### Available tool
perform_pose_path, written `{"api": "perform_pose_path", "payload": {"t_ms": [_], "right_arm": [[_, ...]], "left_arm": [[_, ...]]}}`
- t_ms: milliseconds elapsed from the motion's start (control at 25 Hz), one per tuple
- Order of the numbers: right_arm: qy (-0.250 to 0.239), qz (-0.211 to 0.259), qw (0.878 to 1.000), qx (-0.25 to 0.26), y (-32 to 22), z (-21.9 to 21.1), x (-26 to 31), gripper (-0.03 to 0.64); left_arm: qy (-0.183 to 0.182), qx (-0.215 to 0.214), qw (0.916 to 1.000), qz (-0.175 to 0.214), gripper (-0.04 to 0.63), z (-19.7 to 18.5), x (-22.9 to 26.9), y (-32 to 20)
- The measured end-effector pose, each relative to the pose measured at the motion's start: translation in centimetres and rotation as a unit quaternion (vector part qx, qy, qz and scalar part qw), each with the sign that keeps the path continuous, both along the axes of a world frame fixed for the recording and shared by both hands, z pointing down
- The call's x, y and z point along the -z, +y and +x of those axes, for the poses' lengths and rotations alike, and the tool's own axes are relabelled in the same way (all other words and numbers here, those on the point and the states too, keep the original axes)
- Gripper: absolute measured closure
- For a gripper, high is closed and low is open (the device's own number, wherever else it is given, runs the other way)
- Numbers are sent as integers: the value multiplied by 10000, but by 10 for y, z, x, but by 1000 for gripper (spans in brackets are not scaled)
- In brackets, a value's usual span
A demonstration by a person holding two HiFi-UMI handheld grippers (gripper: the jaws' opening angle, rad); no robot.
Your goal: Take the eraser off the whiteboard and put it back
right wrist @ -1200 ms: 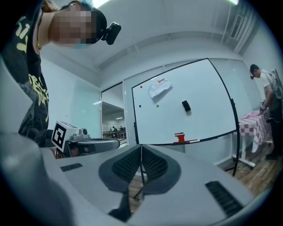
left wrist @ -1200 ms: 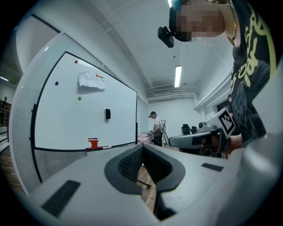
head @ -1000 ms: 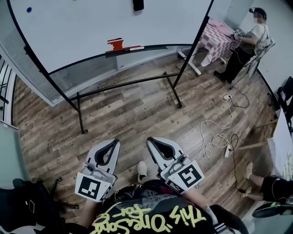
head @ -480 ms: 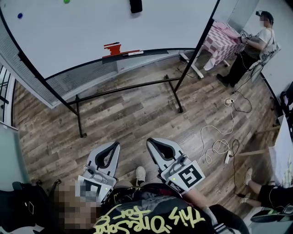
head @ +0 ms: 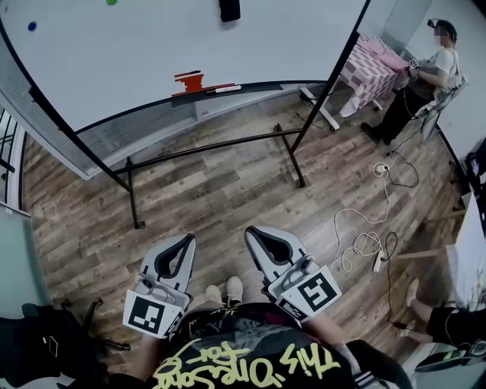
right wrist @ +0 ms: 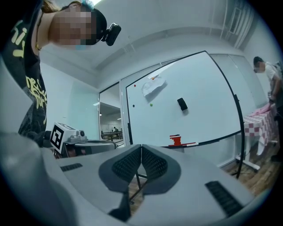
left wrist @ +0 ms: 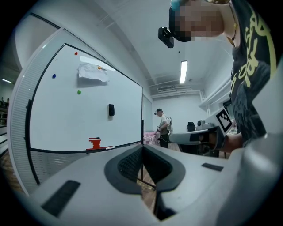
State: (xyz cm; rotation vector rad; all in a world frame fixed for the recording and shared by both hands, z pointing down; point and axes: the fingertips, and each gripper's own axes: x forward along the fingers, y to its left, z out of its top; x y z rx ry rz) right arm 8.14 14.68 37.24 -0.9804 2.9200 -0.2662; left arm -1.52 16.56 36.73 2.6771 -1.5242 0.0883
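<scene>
Little has changed beyond a small step toward the whiteboard [head: 152,45]: the left gripper [head: 187,239] and right gripper [head: 253,232] stay well short of it, jaws closed and empty, and the eraser [head: 228,9] still clings high on it, untouched.

Smooth glossy whiteboard [head: 152,53] on black metal frame [head: 134,190], matt wood-plank floor [head: 213,197].

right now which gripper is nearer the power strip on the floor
Right: the right gripper is left of the power strip; the left gripper is farther left, beyond it.
</scene>
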Motion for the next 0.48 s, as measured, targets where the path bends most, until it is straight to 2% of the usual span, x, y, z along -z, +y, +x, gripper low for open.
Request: {"api": "perform_pose_path", "payload": {"t_ms": [480], "right_arm": [[-41, 70, 9999, -96, -5, 12, 1, 606]], "left_arm": [[-21, -46, 10000, 77, 588, 11, 1, -4]]}}
